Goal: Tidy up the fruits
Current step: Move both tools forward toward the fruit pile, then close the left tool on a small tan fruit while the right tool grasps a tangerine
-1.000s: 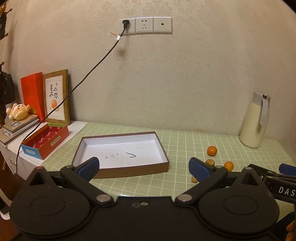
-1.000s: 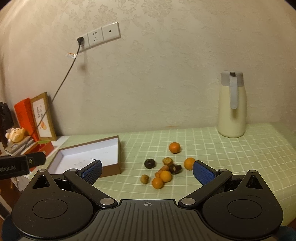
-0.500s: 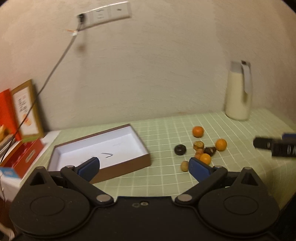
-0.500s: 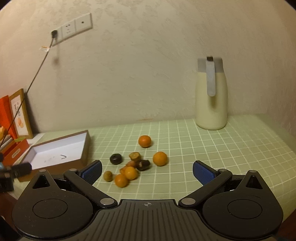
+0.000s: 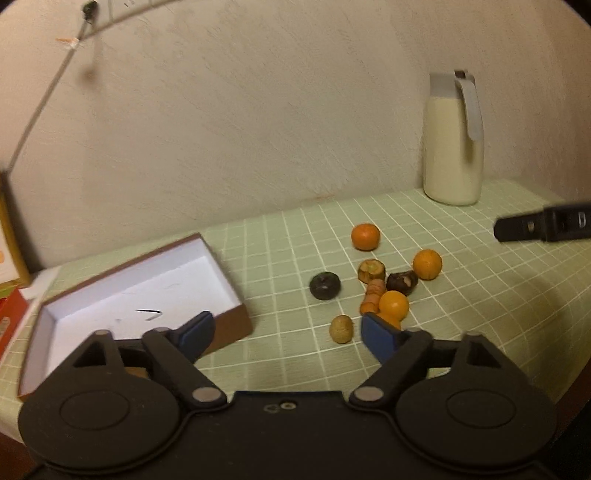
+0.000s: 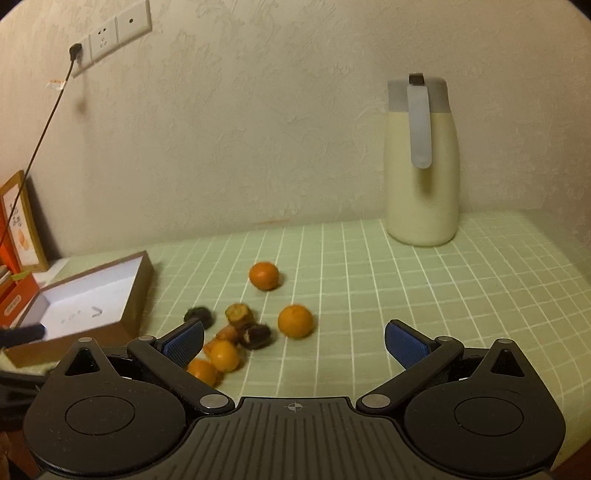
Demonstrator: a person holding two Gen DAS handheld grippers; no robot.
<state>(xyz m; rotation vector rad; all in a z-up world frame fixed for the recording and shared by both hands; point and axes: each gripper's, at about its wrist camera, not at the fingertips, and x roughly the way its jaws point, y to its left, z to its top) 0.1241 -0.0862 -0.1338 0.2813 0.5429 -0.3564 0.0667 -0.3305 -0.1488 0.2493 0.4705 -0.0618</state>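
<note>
With the left gripper (image 5: 284, 332) closing on nothing and the right gripper (image 6: 293, 341) spread empty, the loose oranges (image 6: 294, 320) could be nudged and rolled away from the box (image 5: 110, 295).

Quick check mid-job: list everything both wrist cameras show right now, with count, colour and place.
Round oranges: at least four, orange, loose on the table, right of the box.
Dark round fruits: two, near-black, in the same cluster.
Small tan fruit: one, nearest the left tool.
Shallow cardboard box: one, brown outside, white inside, empty, left of the fruit.
Cream thermos jug: one, grey lid, upright by the wall.
Checked tablecloth: pale green.
Wall sockets: white, a black cable plugged in.
Framed picture: one, far left.
Left tool: blue pads, jaws closing, nothing between them.
Right tool: blue pads, open, empty.
</note>
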